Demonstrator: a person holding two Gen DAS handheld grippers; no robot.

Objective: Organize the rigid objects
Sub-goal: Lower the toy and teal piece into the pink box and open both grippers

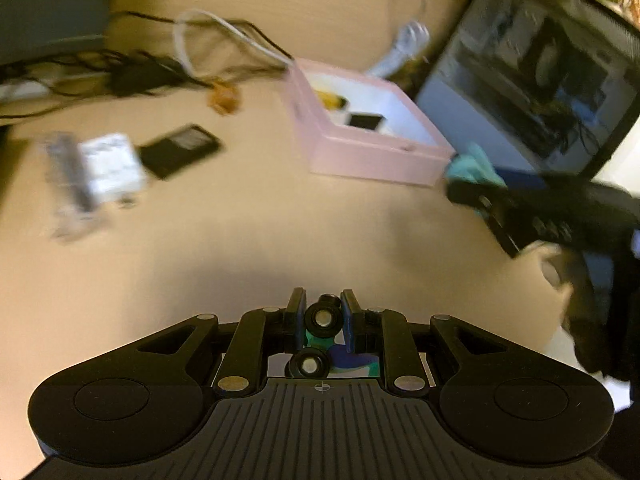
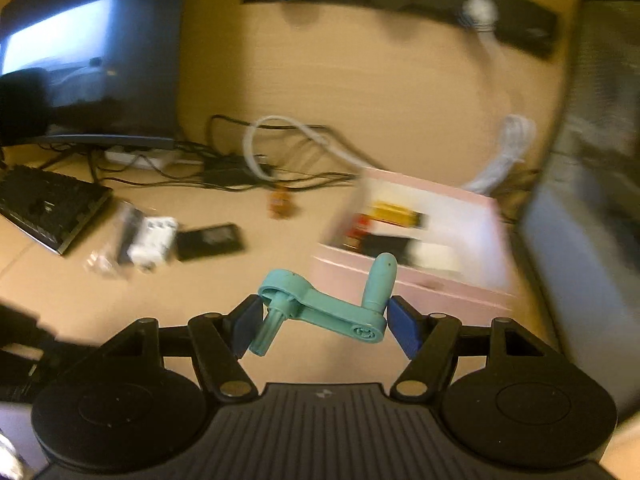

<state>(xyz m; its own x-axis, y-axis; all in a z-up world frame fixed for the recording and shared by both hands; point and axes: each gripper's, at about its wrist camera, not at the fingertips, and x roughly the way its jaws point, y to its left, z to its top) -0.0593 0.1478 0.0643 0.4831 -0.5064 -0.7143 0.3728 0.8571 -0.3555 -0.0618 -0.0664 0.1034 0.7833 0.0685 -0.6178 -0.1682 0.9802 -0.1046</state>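
Partway, I judge: pink box [image 2: 404,280] already holds several items. My right gripper [image 2: 326,326] jaws clamp a teal crank handle [image 2: 328,308] near the box. Left gripper [image 1: 323,320] jaws pinch a small wheeled toy [image 1: 320,320]. Black card [image 2: 210,242], white block [image 2: 154,244] left on desk [image 2: 360,100].
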